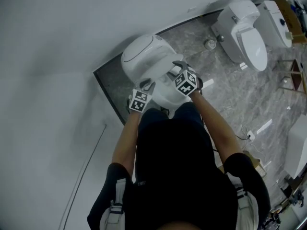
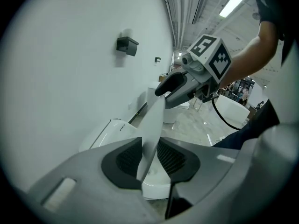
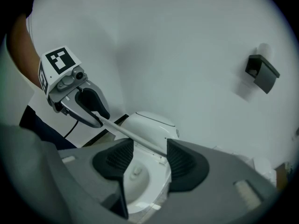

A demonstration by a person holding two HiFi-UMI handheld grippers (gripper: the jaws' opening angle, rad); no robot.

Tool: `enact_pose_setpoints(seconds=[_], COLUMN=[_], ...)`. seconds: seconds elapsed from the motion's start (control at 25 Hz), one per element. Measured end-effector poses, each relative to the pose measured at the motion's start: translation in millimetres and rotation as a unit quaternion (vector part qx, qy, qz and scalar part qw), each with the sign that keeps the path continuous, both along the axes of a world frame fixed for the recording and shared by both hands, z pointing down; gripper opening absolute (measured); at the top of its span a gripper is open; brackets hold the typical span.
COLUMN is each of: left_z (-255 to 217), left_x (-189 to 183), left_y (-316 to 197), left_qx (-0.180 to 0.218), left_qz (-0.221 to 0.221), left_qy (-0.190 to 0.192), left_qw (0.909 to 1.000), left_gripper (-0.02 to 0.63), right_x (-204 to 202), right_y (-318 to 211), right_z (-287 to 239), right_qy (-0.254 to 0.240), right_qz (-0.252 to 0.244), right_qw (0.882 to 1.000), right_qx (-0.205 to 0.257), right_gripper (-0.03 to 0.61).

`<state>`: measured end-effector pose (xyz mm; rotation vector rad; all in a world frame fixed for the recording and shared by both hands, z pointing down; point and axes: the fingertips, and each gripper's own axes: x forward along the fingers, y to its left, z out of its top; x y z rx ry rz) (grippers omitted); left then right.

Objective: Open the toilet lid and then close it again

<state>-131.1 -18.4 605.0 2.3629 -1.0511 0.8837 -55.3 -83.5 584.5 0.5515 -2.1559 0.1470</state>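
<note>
A white toilet stands against the wall, right in front of the person. Its thin lid is partly raised and runs edge-on between both grippers. My left gripper has its pads on either side of the lid's lower edge and is shut on it; in the head view it is at the bowl's left. My right gripper stands wide, with the lid's edge crossing slantwise between its jaws up to the right pad. Seen from the left gripper view, it sits at the lid's top corner.
A second white toilet and more white fixtures stand on the grey marble floor to the right. A black holder is fixed to the white wall. The wall lies close behind the toilet and to the left.
</note>
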Motion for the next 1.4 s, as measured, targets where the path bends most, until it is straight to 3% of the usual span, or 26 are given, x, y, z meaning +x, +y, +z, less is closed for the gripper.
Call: enact_pose_setpoints(seconds=[0.24, 0.52, 0.72, 0.96, 1.16, 1.4], left_z=[-0.5, -4.3, -0.6, -1.7, -4.0, -3.1], left_x=[-6.6, -29.0, -39.5, -51.2, -59.3, -69.5], left_y=[-9.6, -34.0, -44.5, -58.0, -67.4, -79.0], left_qx=[-0.003, -0.013, -0.012, -0.022, -0.034, -0.04], left_qz=[0.007, -0.036, -0.062, -0.078, -0.094, -0.1], left_qy=[0.013, 0.025, 0.035, 0.056, 0.078, 0.074], left_qw=[0.9999, 0.999, 0.9974, 0.9952, 0.9919, 0.9914], left_gripper=[0.109, 0.098, 0.092, 0.092, 0.097, 0.095], right_x=[-0.4, 12.8, 19.6, 21.9, 32.4, 58.8], right_y=[-2.4, 5.1, 22.3, 43.3, 55.4, 58.9], right_z=[-12.1, -24.5, -25.4, -35.0, -42.6, -45.3], right_qy=[-0.026, -0.092, -0.106, -0.181, -0.192, -0.198], right_qz=[0.013, 0.071, 0.083, 0.118, 0.112, 0.146], right_qw=[1.0, 0.993, 0.99, 0.971, 0.971, 0.966], right_qx=[0.001, -0.033, -0.046, -0.102, -0.092, -0.08], right_gripper=[0.224, 0.222, 0.222, 0.222, 0.221, 0.209])
